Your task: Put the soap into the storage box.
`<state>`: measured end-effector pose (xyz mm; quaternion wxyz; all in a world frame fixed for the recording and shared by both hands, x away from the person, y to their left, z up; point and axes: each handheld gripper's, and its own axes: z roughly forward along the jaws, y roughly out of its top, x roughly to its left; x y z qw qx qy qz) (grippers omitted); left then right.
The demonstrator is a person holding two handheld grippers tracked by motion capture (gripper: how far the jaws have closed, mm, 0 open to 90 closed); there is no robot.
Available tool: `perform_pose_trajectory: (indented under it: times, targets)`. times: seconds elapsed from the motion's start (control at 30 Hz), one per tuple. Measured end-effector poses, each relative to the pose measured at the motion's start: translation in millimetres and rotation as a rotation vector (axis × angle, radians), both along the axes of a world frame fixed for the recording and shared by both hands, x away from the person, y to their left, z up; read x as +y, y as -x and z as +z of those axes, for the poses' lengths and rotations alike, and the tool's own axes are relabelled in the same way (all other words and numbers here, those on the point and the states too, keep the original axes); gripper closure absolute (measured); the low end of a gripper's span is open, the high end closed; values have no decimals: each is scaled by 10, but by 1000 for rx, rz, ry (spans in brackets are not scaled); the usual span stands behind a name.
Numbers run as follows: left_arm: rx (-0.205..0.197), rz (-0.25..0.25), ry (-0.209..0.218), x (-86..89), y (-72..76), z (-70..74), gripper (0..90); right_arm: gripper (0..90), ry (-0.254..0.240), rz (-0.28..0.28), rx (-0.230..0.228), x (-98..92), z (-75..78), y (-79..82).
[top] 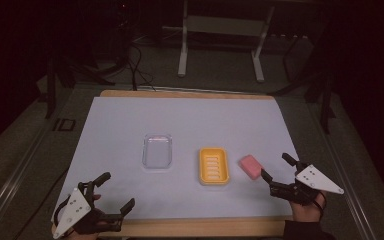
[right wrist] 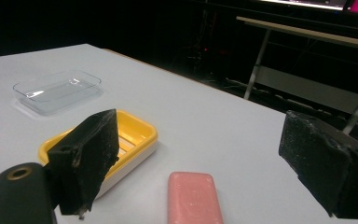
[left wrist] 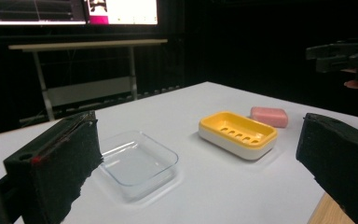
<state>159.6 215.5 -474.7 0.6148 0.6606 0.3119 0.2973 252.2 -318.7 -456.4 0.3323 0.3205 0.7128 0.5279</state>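
Nearest the camera, both grippers hover at the table's near edge, jaws spread wide and empty. Just ahead of the right gripper point(top: 279, 174) lies the pink soap bar point(top: 250, 166), flat on the white sheet, its long axis running diagonally from near-right to far-left. Beside it sits the yellow soap dish point(top: 213, 166), then the clear lid point(top: 157, 150). By my reckoning, the left gripper point(top: 114, 190) is much farther from the soap.

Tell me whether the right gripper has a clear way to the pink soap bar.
Probably yes. The right gripper is open, and the pink soap bar lies on the bare table just ahead, between its jaws' lines. The yellow soap dish sits beside the bar, apart from it, not in the path.
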Motion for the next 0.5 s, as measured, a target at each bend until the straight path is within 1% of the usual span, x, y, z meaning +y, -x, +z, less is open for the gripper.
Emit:
perform_pose_trajectory:
  times: [0.1,0.17,0.27,0.33,0.37,0.43,0.5]
  targets:
    - [-8,2,4,-4,5,-1,3,120,4,7,8,7,-5,-4]
    - [-13,3,6,-4,10,-1,3,130,27,25,12,33,-14,-12]
    - [1,2,-6,-6,3,-3,3,130,56,37,2,64,-18,-7]
    - [6,6,-18,-14,1,-7,3,130,65,39,12,77,-21,-9]
    - [6,6,-23,-17,1,-8,3,130,69,33,22,79,-24,-14]
    - [7,-4,-24,-22,4,-7,3,129,71,18,61,73,-33,-38]
    - [4,-6,-28,-30,12,-5,3,129,70,-3,133,57,-44,-80]
